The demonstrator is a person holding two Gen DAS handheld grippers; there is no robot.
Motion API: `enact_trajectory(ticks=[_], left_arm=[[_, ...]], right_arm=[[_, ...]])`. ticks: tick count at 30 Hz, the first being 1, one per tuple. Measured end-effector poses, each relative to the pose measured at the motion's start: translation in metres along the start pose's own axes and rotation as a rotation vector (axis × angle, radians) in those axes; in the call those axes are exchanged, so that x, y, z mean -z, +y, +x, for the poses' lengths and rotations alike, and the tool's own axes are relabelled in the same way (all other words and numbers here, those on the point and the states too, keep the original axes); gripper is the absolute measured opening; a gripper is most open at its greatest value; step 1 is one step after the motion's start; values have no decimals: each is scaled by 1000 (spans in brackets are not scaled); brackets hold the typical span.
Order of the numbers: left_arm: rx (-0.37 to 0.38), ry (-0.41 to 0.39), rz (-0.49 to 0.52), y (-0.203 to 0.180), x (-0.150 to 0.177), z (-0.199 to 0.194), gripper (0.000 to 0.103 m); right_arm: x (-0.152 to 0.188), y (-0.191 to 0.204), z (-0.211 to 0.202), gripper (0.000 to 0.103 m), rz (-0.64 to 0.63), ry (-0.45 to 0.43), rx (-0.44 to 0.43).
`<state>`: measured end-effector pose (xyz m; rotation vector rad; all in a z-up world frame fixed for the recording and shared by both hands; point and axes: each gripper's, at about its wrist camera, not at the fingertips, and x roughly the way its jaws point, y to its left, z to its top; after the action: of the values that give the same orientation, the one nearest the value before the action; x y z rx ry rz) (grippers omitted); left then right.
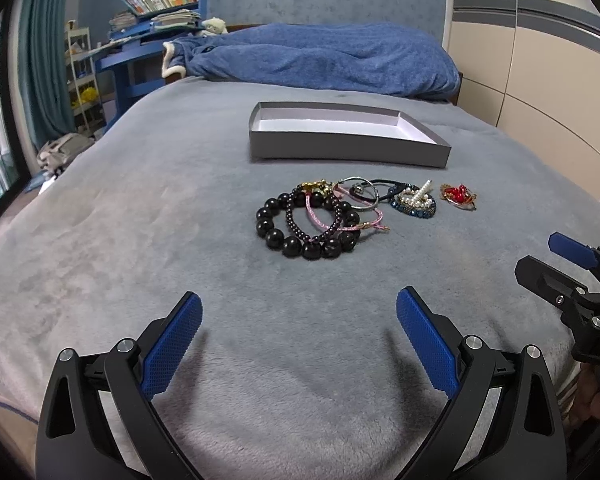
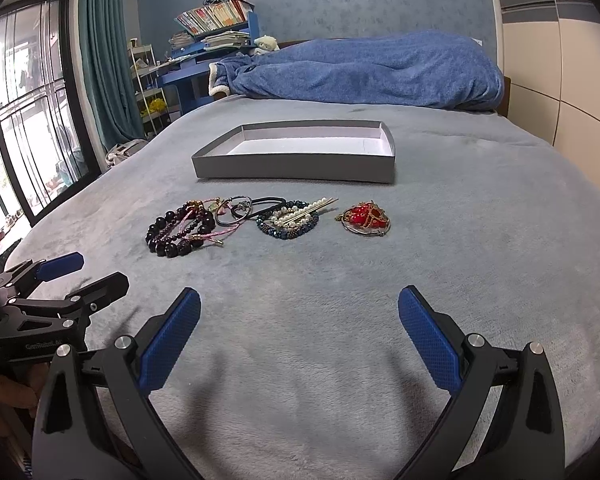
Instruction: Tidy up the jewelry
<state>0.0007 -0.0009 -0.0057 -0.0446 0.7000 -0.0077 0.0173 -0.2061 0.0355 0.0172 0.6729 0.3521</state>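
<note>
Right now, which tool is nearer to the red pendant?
Right. The right tool faces the red pendant almost straight ahead; the left tool sits further left, facing the black bead bracelet.

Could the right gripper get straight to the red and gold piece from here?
Probably yes. The right gripper has its jaws wide open and empty, and only bare grey blanket lies between it and the red and gold piece, which sits apart from the other jewelry.

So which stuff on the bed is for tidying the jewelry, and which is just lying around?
For the job:
- grey box, nothing in it
- big black bead bracelet
- pink cord bracelets
- pearl and blue bead pile
- red and gold piece
- left gripper and right gripper, jaws apart

Just lying about:
- blue blanket
- books on the blue shelf
- plush toy
</note>
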Motion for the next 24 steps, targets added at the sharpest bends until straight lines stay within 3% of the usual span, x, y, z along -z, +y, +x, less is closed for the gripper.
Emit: enact_trajectory(ticks=[24], left_arm=[[2, 2, 5, -2, 0, 0, 97]], right_arm=[[1, -2, 1, 98, 7, 11, 0]])
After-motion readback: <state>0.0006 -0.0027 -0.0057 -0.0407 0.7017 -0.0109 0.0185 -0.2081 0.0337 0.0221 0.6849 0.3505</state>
